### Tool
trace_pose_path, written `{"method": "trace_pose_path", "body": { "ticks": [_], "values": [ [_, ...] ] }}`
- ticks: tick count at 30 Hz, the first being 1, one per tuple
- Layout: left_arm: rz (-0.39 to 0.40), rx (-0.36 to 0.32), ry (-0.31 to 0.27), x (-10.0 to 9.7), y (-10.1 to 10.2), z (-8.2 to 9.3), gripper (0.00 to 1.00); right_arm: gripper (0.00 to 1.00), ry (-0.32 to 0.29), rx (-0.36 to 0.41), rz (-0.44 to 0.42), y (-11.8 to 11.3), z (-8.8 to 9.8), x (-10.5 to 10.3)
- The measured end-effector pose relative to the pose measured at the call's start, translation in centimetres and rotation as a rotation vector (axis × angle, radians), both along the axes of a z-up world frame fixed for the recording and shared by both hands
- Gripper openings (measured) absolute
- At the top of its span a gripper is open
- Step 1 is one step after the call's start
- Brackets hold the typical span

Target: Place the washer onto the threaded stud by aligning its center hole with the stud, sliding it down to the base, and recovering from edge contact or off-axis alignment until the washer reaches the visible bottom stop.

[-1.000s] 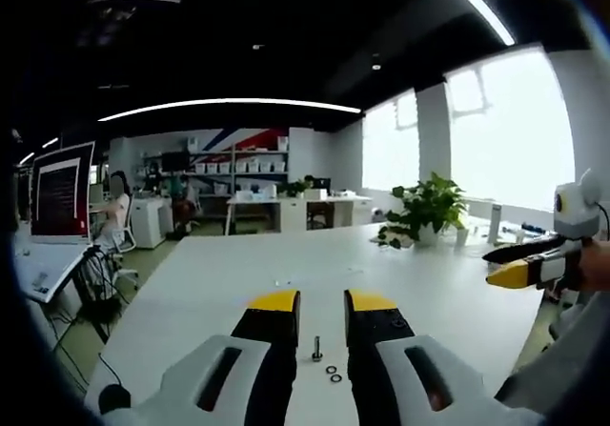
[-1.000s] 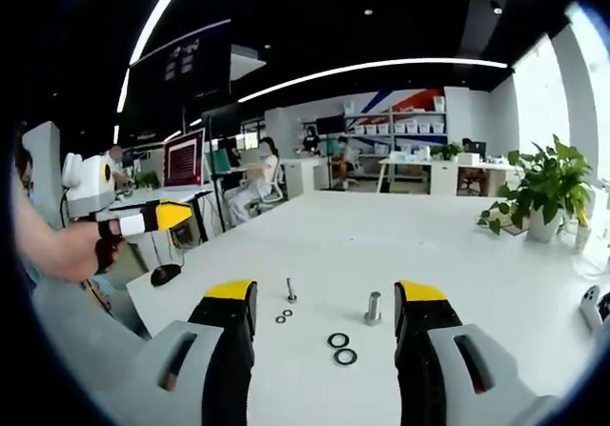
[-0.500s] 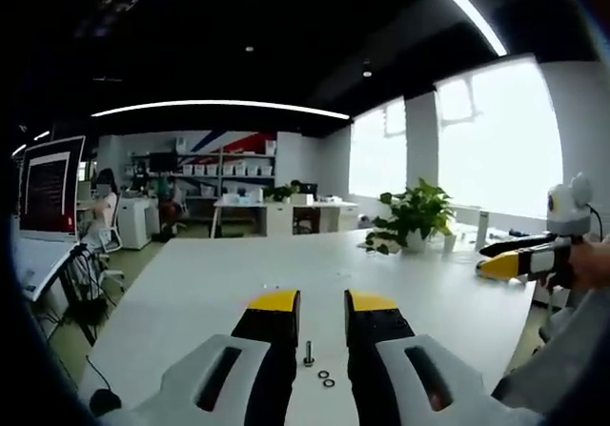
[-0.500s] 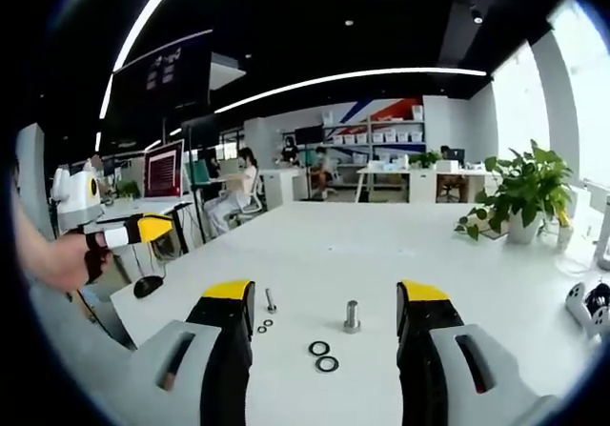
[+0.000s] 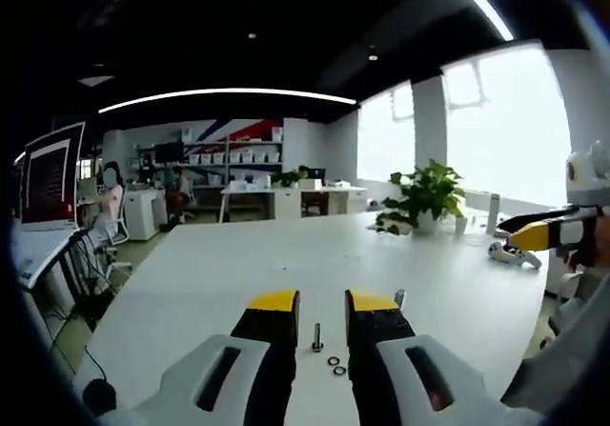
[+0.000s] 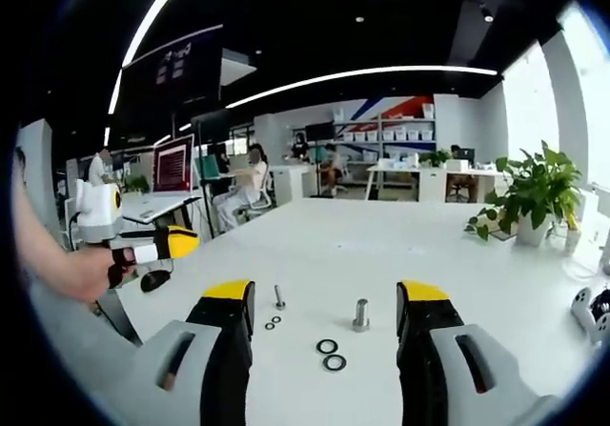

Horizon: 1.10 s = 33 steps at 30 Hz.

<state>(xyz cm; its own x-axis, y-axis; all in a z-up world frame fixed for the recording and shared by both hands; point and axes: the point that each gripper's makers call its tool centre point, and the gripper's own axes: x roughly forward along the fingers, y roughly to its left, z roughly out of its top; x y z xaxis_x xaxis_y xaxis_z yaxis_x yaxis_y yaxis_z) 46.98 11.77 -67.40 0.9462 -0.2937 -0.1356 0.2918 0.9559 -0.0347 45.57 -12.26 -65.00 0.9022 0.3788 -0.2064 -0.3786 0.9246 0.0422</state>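
On the white table (image 6: 400,245) a thick stud (image 6: 361,314) stands upright. Two dark washers (image 6: 331,355) lie flat just in front of it, side by side, not on the stud. To its left stands a thin bolt (image 6: 279,297) with two small washers (image 6: 272,323) beside it. The right gripper (image 6: 324,297) is above the table, jaws wide apart and empty. The left gripper (image 5: 322,302) frames the thin bolt (image 5: 317,337), jaws open a narrow gap, holding nothing.

left hand-held gripper (image 5: 321,302) jaws narrowly apart, empty; right hand-held gripper (image 6: 326,293) jaws wide apart, empty; both level, side by side
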Motion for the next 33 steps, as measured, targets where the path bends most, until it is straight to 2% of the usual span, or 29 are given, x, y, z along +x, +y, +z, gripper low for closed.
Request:
{"method": "trace_pose_path", "body": {
  "ticks": [5,8,19,27,33],
  "values": [
    [-0.011,0.041,0.025,0.3,-0.5,-2.1,0.17,0.62,-0.008,0.020,-0.020,-0.5,0.3,0.0],
    [-0.006,0.036,0.051,0.5,-0.6,-3.4,0.16,0.62,-0.005,0.028,-0.029,-0.8,0.3,0.1],
    [-0.021,0.066,0.112,1.3,-1.6,-7.0,0.16,0.62,-0.006,0.036,-0.044,-1.2,0.4,0.2],
    [-0.017,0.076,0.139,2.2,-2.0,-8.9,0.16,0.62,-0.006,0.042,-0.050,-1.5,0.2,0.5],
    [-0.040,0.115,0.181,2.6,-2.7,-10.9,0.17,0.62,-0.003,0.053,-0.053,-1.6,0.2,0.5]
  ]
}}
